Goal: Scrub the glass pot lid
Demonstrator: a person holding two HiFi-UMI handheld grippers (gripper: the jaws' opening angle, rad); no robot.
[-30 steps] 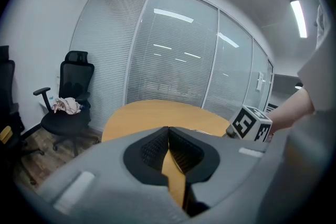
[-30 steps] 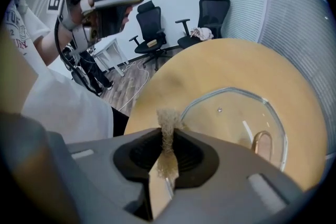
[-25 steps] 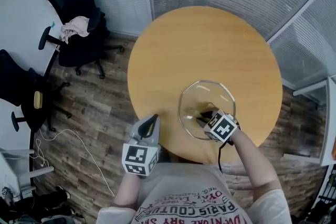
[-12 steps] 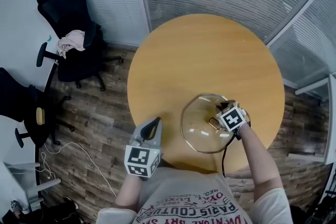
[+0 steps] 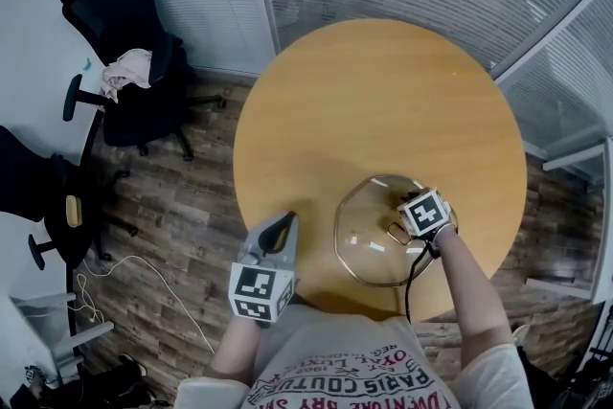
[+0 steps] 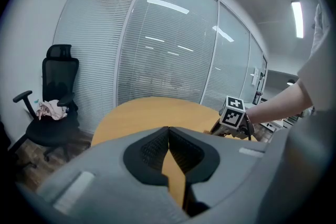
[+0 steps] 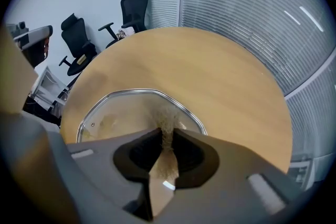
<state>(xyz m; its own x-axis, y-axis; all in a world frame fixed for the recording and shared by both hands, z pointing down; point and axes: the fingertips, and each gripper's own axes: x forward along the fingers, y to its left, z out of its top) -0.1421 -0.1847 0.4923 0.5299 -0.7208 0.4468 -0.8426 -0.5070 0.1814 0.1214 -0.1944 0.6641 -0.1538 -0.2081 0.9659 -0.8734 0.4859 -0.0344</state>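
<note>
A glass-walled office with lowered blinds and a wood-plank floor surrounds a round wooden table (image 5: 374, 91). Beside it on the left stand two black office chairs, and the farther chair (image 5: 124, 24) has a pale cloth (image 5: 123, 67) lying on its seat. The glass pot lid (image 5: 369, 235) lies flat on the table near the edge closest to the person, on their right side, and its metal rim shows clearly in the right gripper view. The right gripper (image 5: 397, 227) reaches over the lid, its jaws clamped on a tan fibrous scrubber (image 7: 167, 120) whose fuzzy end sticks out past the jaw tips over the glass. Whether the scrubber presses on the glass cannot be told. The left gripper (image 5: 284, 223) hangs at the near table edge, well to the left of the lid and clear of it. Its jaws are closed together with nothing between them, as the left gripper view shows.
</note>
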